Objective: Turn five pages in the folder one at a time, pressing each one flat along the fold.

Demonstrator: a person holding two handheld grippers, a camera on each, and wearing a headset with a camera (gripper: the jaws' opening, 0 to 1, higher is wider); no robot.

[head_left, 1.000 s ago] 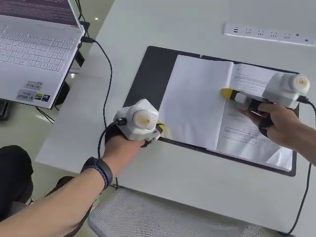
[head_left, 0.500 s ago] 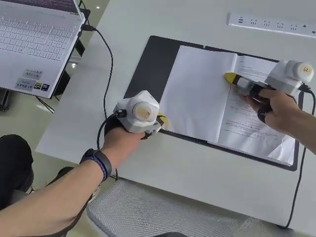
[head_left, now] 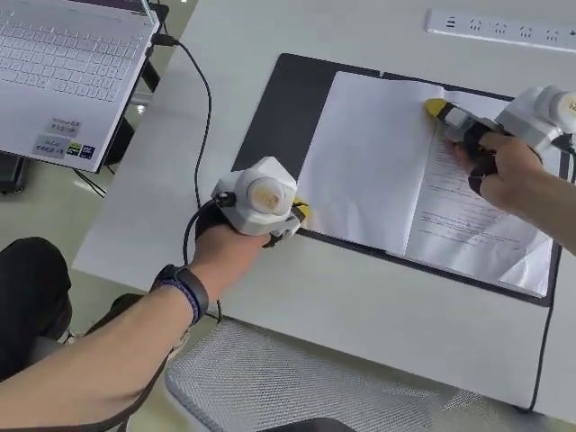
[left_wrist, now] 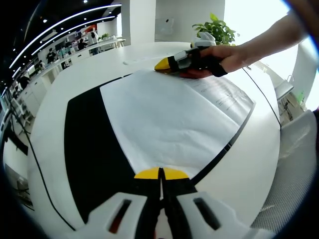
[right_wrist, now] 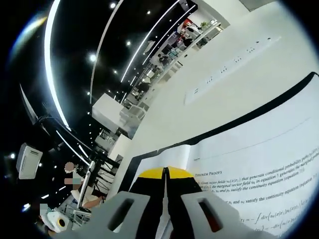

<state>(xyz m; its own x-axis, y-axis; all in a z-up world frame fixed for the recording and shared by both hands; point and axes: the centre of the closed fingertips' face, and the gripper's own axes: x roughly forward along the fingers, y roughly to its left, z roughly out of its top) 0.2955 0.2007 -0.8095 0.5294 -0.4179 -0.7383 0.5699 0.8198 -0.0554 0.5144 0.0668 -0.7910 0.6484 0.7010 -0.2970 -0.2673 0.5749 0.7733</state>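
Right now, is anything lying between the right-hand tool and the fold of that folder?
Nothing visible. The right gripper, fingers shut, sits at the top of the fold in the folder, beside the turned page.

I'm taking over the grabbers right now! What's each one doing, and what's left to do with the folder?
Left gripper: jaws shut, tips at the near edge of the blank turned page.
Right gripper: jaws shut, tips at the far end of the fold, beside the printed page.
Folder: open, flat on the table.
Done: a page lies turned to the left; how many, I cannot tell.
Left: press along the fold, then turn the rest one at a time.
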